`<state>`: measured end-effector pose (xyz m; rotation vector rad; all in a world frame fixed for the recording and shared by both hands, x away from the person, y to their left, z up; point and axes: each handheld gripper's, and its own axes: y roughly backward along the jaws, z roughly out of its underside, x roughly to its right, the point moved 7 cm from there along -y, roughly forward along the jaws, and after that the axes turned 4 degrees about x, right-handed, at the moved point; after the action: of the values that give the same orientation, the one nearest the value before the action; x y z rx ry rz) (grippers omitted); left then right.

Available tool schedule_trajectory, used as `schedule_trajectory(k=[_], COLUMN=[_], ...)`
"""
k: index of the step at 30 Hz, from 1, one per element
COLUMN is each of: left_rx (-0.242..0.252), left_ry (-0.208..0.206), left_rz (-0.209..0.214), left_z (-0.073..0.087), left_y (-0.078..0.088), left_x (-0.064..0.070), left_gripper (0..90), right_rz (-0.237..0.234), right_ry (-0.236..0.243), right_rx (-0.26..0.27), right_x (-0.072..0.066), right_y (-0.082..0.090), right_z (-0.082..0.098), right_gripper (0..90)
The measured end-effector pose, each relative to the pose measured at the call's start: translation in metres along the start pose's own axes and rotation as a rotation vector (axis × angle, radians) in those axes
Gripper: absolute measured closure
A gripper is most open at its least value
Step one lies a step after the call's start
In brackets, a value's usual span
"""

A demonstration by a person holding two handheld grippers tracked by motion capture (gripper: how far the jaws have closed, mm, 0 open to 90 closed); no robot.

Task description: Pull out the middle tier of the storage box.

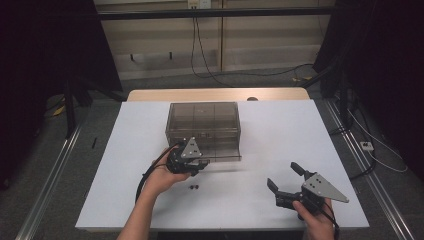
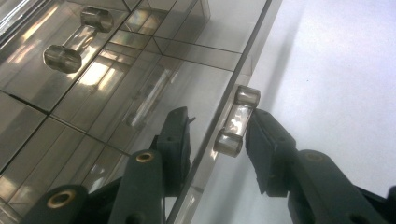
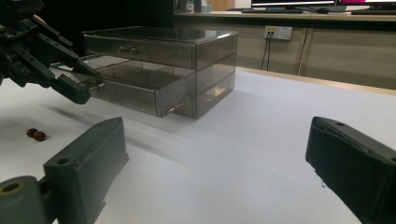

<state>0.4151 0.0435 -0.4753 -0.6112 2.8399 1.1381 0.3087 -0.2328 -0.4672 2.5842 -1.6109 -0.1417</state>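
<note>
A smoky clear drawer box (image 1: 202, 117) stands mid-table, with one drawer (image 1: 222, 150) pulled out toward me. My left gripper (image 1: 200, 162) is at that drawer's front. In the left gripper view its jaws (image 2: 219, 119) straddle the front panel: one finger (image 2: 175, 135) behind the panel, the other pressed on the clear handle (image 2: 236, 121). My right gripper (image 1: 282, 174) rests near the table's front right, wide open with nothing between its fingers (image 3: 215, 126). From the right gripper view the open drawer (image 3: 130, 86) and the left gripper (image 3: 86, 81) appear at upper left.
Two small dark beads (image 1: 194, 187) lie on the white table (image 1: 280, 130) just in front of the left hand, also seen as beads (image 3: 36, 135) at the left. A second handle (image 2: 77, 39) sits on another drawer. Black stands flank the table.
</note>
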Motion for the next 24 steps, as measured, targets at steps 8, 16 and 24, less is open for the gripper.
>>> schedule_trajectory(k=[8,16,24], left_rx=[0.001,0.002,-0.006], left_ry=[0.000,-0.006,-0.012], left_rz=[0.010,0.013,0.013], left_z=[0.0007,0.0018,0.0034], left_y=[0.0011,0.0020,0.0028], left_x=[0.0024,0.0027,0.0034], left_gripper=[60.6,60.6,60.5], right_rz=[0.001,0.000,-0.003], right_ry=[0.000,0.002,0.004], right_rx=[0.002,0.001,-0.002], right_x=[0.0000,-0.0004,-0.0011], right_y=[0.0003,0.0000,-0.0004], right_z=[-0.0004,-0.0002,0.0002], right_gripper=[4.4,4.4,4.4])
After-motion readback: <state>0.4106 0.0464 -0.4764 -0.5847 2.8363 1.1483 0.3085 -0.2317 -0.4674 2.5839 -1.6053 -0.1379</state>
